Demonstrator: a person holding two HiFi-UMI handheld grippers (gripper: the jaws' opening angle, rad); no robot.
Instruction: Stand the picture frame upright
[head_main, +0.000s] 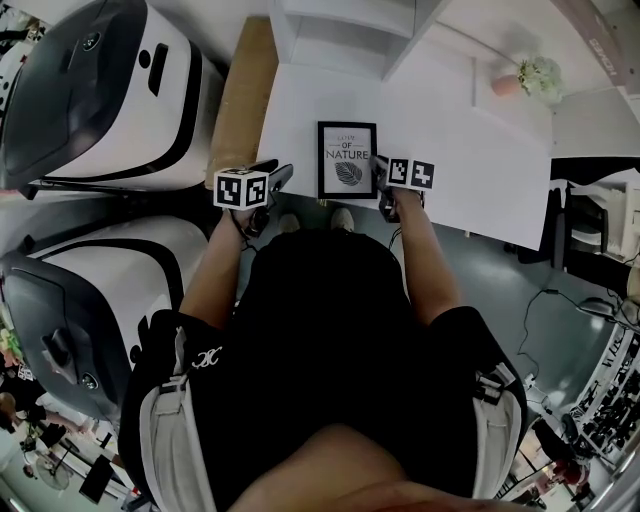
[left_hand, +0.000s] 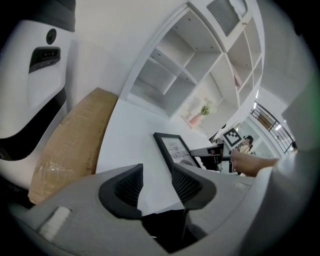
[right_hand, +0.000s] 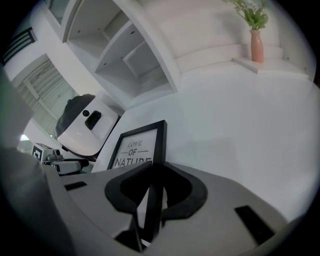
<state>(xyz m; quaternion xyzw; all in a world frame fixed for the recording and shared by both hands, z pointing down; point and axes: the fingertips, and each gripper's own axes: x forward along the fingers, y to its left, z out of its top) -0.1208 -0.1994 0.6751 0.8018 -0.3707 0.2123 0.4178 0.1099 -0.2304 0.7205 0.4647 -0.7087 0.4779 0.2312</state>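
Note:
A black picture frame (head_main: 347, 160) with a "love of nature" print lies flat, face up, near the front edge of the white table (head_main: 460, 150). My right gripper (head_main: 381, 183) is at the frame's right side, near its front corner. In the right gripper view the right gripper (right_hand: 152, 189) is shut on the frame (right_hand: 137, 142), whose thin black edge runs between the jaws. My left gripper (head_main: 279, 177) hovers left of the frame, apart from it. In the left gripper view the left gripper (left_hand: 156, 173) stands open and empty, with the frame (left_hand: 172, 148) ahead to its right.
A white open shelf unit (head_main: 340, 35) stands at the table's back. A pink vase with a plant (head_main: 528, 76) sits at the far right. A brown wrapped board (head_main: 245, 95) leans along the table's left side. Two big white-and-black machines (head_main: 95, 95) stand further left.

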